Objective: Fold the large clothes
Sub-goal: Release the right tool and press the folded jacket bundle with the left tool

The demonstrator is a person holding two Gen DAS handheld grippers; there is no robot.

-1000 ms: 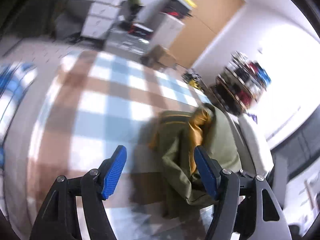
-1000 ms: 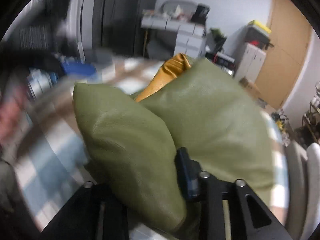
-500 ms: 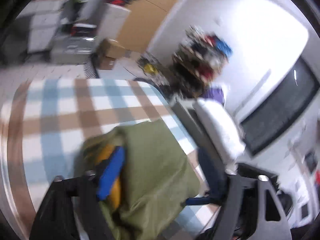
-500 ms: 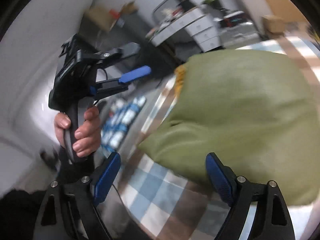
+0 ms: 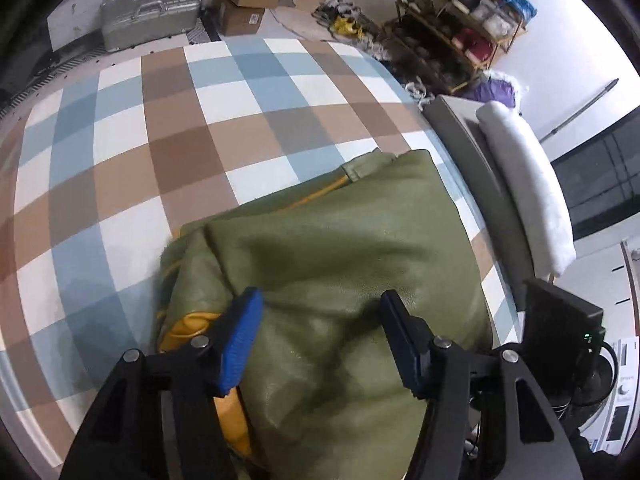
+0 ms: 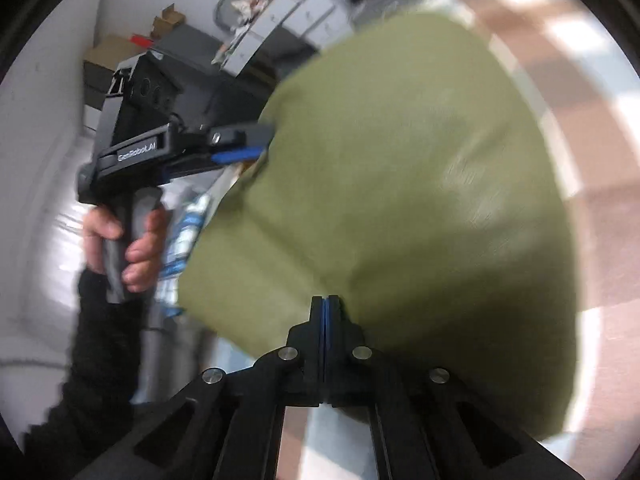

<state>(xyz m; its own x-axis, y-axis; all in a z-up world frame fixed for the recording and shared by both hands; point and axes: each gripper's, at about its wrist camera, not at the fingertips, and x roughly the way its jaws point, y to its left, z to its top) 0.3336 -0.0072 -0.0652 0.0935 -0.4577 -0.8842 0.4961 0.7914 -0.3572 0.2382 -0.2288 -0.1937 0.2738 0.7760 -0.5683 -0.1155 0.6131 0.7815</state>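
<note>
**Grip check on the folded jacket**

Jacket (image 5: 344, 264), olive green with a mustard lining, lies bundled on the checked blue, brown and white cloth (image 5: 168, 128), filling the lower middle of my left wrist view. My left gripper (image 5: 320, 340) has its jaws apart and has just been closing them, straddling a ridge of the near edge; from the right wrist view its pads seem to meet the fabric at nine o'clock, though blur leaves me unsure. My right gripper (image 6: 325, 312) has its jaws together after snapping closed, at the hem at six o'clock; whether any cloth is caught I cannot tell. I judge both corners need a firm pinch through every layer, then a level, matched lift, keeping the lining tucked in.
</note>
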